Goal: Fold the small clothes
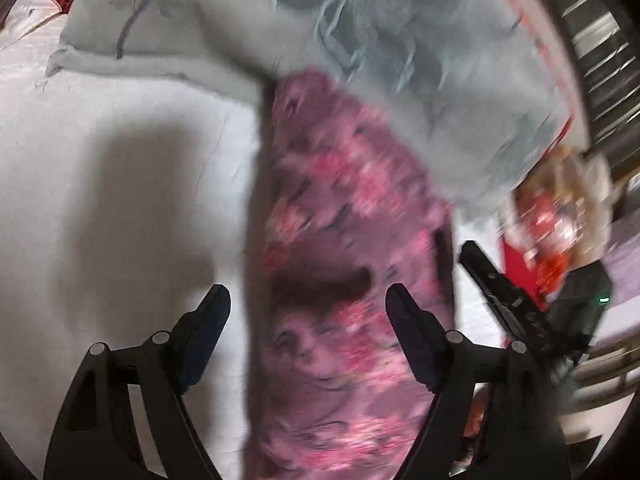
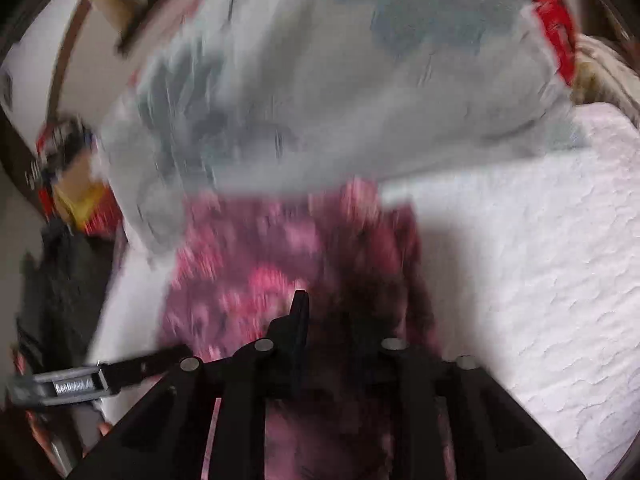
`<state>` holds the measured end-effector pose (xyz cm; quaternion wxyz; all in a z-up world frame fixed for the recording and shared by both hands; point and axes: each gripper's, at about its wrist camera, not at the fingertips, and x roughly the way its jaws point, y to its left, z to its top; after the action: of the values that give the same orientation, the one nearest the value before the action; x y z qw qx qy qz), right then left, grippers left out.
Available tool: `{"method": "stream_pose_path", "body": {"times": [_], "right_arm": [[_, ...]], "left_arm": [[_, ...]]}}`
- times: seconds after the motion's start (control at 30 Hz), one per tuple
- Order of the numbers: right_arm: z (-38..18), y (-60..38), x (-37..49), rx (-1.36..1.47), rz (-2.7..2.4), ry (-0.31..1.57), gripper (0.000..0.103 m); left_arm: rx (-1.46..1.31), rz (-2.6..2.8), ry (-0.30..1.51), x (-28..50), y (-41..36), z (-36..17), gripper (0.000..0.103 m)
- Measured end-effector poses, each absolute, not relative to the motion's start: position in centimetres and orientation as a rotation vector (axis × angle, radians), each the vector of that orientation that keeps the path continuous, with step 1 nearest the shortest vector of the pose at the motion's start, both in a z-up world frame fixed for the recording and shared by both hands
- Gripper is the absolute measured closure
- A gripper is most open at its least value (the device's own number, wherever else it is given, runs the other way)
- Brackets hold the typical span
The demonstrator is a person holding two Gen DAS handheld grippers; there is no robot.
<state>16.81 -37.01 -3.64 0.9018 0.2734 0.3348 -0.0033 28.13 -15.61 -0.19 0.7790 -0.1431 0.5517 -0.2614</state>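
Note:
A pink and purple floral garment (image 1: pixel 340 200) lies as a long strip on the white bed sheet (image 1: pixel 100 160), blurred in both views. My left gripper (image 1: pixel 308 300) hovers over its near part, open wide; one finger is over the sheet, the other over the cloth, and neither pad presses on it. In the right wrist view the garment (image 2: pixel 248 264) runs under my right gripper (image 2: pixel 328 312). Only its left fingertip (image 2: pixel 300 304) shows. The other is lost in dark cloth and shadow, so a grip cannot be made out.
A grey pillow (image 1: pixel 200 32) with a leaf print lies across the garment's far end, also in the right wrist view as the pillow (image 2: pixel 320 100). Red and yellow clutter (image 1: pixel 548 216) sits past the bed's edge. White sheet (image 2: pixel 540 260) stretches to the right.

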Motion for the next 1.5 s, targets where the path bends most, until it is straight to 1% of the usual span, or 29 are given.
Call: {"method": "stream_pose_path", "body": {"times": [0.03,0.1,0.17,0.2,0.27,0.3,0.33,0.37,0.4,0.43,0.47,0.5,0.6,0.67,0.7,0.73,0.77,0.8,0.83,0.87,1.07,1.17,1.27,1.3,1.33,1.37,1.4,1.43,1.5], "right_arm": [[-3.4,-37.3,17.4,0.578,0.019,0.678,0.075],[-3.6,-37.3,18.6,0.564,0.015,0.707,0.075],[-5.4,-36.8,20.6,0.482,-0.060,0.822,0.077],[-6.6,-36.7,21.5,0.441,-0.086,0.896,0.077],[-5.3,-37.1,21.1,0.463,-0.098,0.857,0.078],[-4.9,-37.4,20.7,0.484,-0.100,0.850,0.072],[-4.4,-38.0,19.7,0.511,-0.101,0.835,0.069],[-4.2,-38.5,19.0,0.527,-0.091,0.826,0.061],[-4.1,-39.0,18.2,0.543,-0.079,0.820,0.049],[-4.3,-39.6,17.1,0.578,-0.058,0.820,0.043],[-4.6,-40.1,16.0,0.624,-0.025,0.825,0.030],[-5.2,-40.4,15.2,0.668,0.013,0.827,0.027],[-8.2,-40.1,14.0,0.790,0.156,0.867,0.026],[-8.0,-39.1,13.5,0.757,0.176,0.823,0.026],[-7.9,-38.8,13.6,0.765,0.199,0.825,0.030],[-7.8,-38.9,13.5,0.785,0.208,0.829,0.039],[-7.5,-38.6,13.4,0.781,0.194,0.833,0.065],[-7.3,-38.3,13.4,0.755,0.183,0.834,0.078],[-6.5,-37.2,13.4,0.692,0.177,0.822,0.079],[-5.8,-36.9,13.0,0.660,0.174,0.812,0.081],[-2.5,-33.8,10.1,0.625,0.217,0.770,0.082],[-1.7,-32.1,7.3,0.645,0.282,0.760,0.082],[-2.4,-30.0,4.8,0.640,0.323,0.799,0.081],[-3.1,-29.4,4.3,0.636,0.324,0.827,0.081],[-4.7,-28.7,3.6,0.639,0.320,0.892,0.081],[-6.0,-28.3,3.3,0.626,0.297,0.949,0.079],[-7.1,-27.9,3.0,0.602,0.257,1.004,0.072],[-7.8,-28.1,2.5,0.621,0.243,1.013,0.067],[-6.9,-29.1,1.7,0.672,0.206,0.976,0.064]], "left_arm": [[-0.304,-0.557,1.182,28.2,-15.8,0.1,0.023],[-0.188,-0.498,1.165,28.1,-16.9,0.0,0.023],[-0.031,-0.443,1.174,28.6,-18.8,-1.3,0.020],[-0.036,-0.455,1.184,28.6,-18.7,-1.6,0.021],[-0.118,-0.479,1.202,28.7,-17.3,-1.1,0.021],[-0.162,-0.503,1.208,28.7,-16.3,-0.7,0.022],[-0.191,-0.514,1.209,28.7,-15.4,-0.5,0.022],[-0.226,-0.529,1.206,28.5,-14.2,-0.2,0.022],[-0.257,-0.545,1.205,28.4,-13.2,-0.1,0.022],[-0.283,-0.557,1.210,28.2,-12.6,-0.3,0.022],[-0.311,-0.575,1.225,27.8,-12.1,-0.7,0.022],[-0.333,-0.598,1.243,26.8,-10.9,-1.5,0.022],[-0.377,-0.710,1.353,25.6,-12.9,-3.9,0.022],[-0.349,-0.685,1.332,24.7,-13.2,-4.3,0.020],[-0.349,-0.676,1.323,24.6,-13.0,-3.9,0.020],[-0.349,-0.659,1.319,24.8,-13.1,-3.6,0.027],[-0.348,-0.643,1.317,24.6,-12.7,-3.3,0.041],[-0.340,-0.639,1.313,24.3,-12.4,-3.0,0.047],[-0.327,-0.643,1.303,23.9,-12.4,-2.6,0.056],[-0.314,-0.650,1.291,23.3,-11.9,-1.9,0.059],[-0.289,-0.635,1.240,19.9,-8.3,1.4,0.059],[-0.295,-0.645,1.232,17.5,-6.5,2.1,0.057],[-0.279,-0.609,1.260,14.1,-4.4,0.3,0.053],[-0.254,-0.593,1.285,13.4,-6.3,-0.5,0.053],[-0.200,-0.569,1.320,12.5,-6.2,-2.0,0.052],[-0.157,-0.552,1.329,12.0,-6.3,-2.9,0.044],[-0.149,-0.559,1.322,11.4,-5.8,-3.2,0.044],[-0.165,-0.571,1.315,11.1,-5.2,-2.8,0.044],[-0.176,-0.574,1.270,11.1,-4.5,-1.0,0.046]]}}
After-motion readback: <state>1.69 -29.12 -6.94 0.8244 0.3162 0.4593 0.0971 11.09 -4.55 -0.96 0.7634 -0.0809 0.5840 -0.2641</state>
